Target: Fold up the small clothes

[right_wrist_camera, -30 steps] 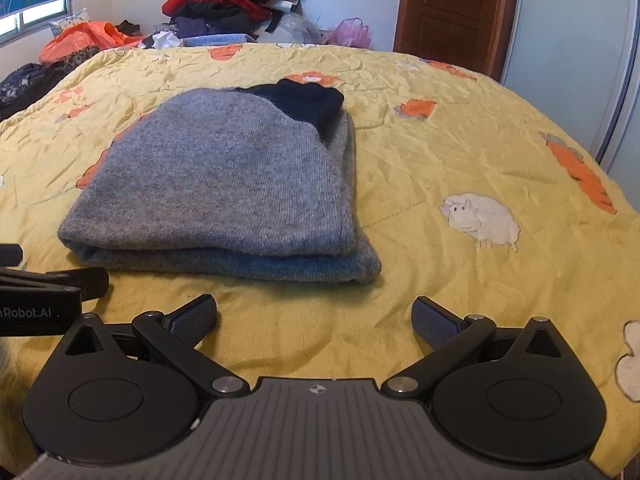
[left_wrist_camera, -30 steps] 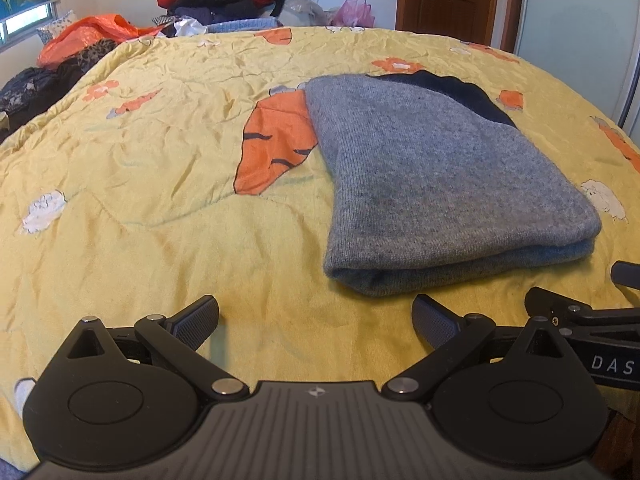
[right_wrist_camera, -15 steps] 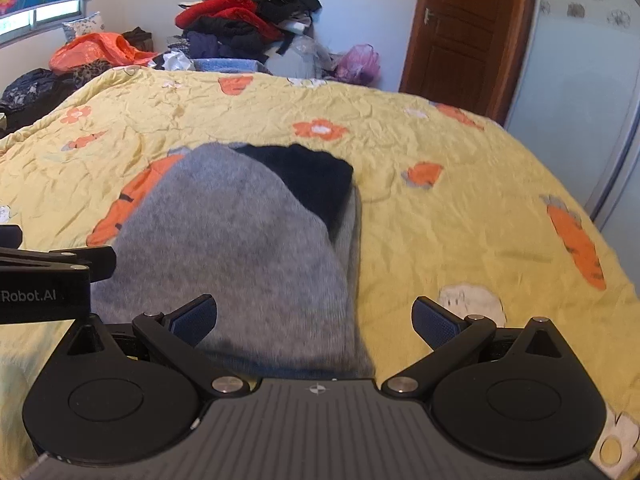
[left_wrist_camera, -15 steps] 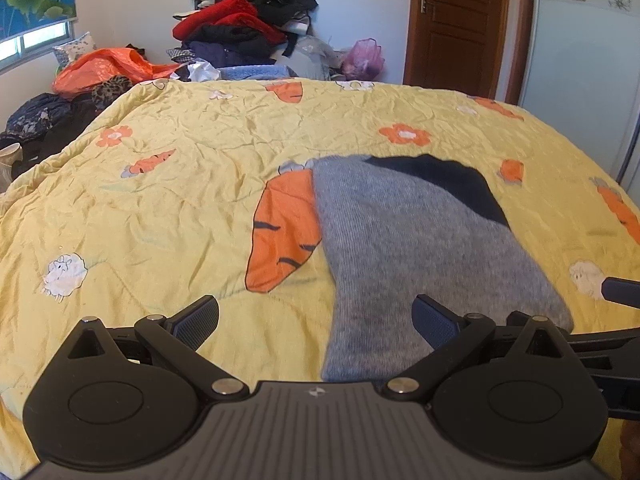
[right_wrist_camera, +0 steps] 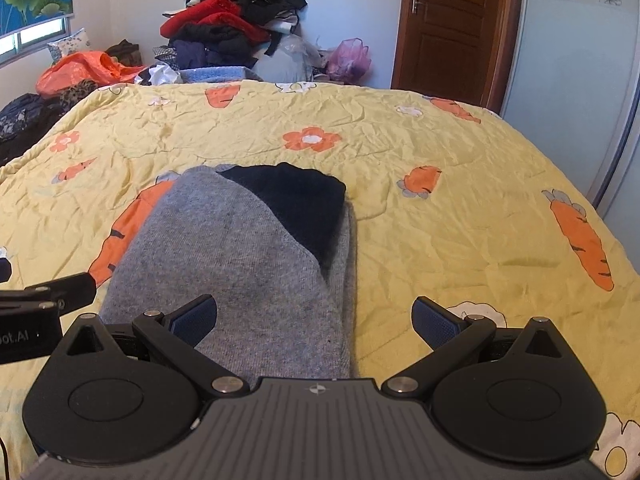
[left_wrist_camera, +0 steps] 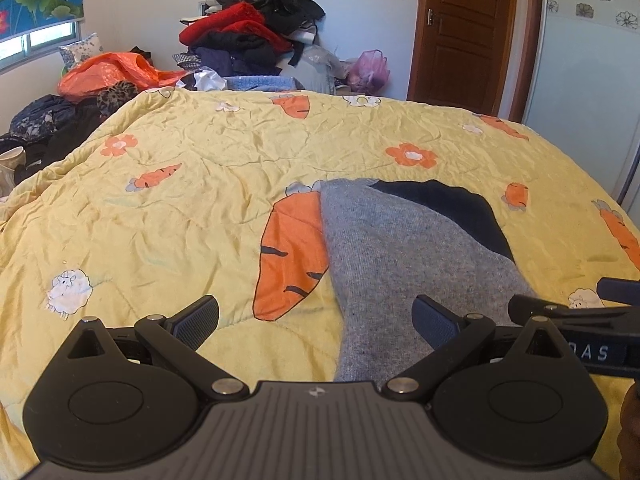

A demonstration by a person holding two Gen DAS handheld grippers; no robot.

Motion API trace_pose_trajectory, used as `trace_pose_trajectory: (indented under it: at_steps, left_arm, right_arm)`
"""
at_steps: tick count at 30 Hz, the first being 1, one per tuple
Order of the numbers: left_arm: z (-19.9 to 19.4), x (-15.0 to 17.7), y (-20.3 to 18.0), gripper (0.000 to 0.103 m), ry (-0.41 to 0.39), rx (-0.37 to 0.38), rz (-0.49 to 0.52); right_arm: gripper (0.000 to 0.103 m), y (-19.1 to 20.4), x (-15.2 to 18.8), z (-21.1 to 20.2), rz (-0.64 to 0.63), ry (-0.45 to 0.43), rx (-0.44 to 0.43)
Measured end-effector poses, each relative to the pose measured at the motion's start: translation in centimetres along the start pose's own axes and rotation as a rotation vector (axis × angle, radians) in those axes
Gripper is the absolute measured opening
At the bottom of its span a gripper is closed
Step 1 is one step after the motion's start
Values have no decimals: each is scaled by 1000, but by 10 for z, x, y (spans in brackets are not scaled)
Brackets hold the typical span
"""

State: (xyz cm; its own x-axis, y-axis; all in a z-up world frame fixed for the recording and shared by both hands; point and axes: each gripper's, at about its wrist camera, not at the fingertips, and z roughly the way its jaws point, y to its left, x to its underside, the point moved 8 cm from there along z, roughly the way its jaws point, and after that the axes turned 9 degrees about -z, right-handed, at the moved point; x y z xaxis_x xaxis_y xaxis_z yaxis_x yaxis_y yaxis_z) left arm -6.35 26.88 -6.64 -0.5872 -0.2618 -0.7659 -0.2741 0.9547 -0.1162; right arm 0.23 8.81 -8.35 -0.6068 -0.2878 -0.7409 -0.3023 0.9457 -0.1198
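Having lifted both tools back, we are hovering the left tool (left_wrist_camera: 315, 316) and right tool (right_wrist_camera: 314, 315), both released and empty, over the grey sweater (right_wrist_camera: 240, 256), which is lying folded on the bed (right_wrist_camera: 440, 208), seemingly finished.

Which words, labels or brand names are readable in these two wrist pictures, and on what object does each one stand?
"DAS": white letters, cut off at the frame edge, on the black right gripper body.
"oot.AI": white letters, start cut off, on the black left gripper body.
Yellow carrot-print quilt and folded grey knitted garment: no text.

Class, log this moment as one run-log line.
left gripper: open, empty | right gripper: open, empty | grey sweater: folded on yellow quilt
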Motion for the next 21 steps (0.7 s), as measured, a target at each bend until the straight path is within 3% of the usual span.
trace_pose_trajectory:
  at_steps: [12,21]
  left_arm:
    - [1,-2,-4,103,6,8,6]
    - [10,-2,-9,103,51,23,-15]
  right_arm:
    - [103,-2,-5,5,-12,7,-12]
    - [100,-6,-15,6,52,-70,-66]
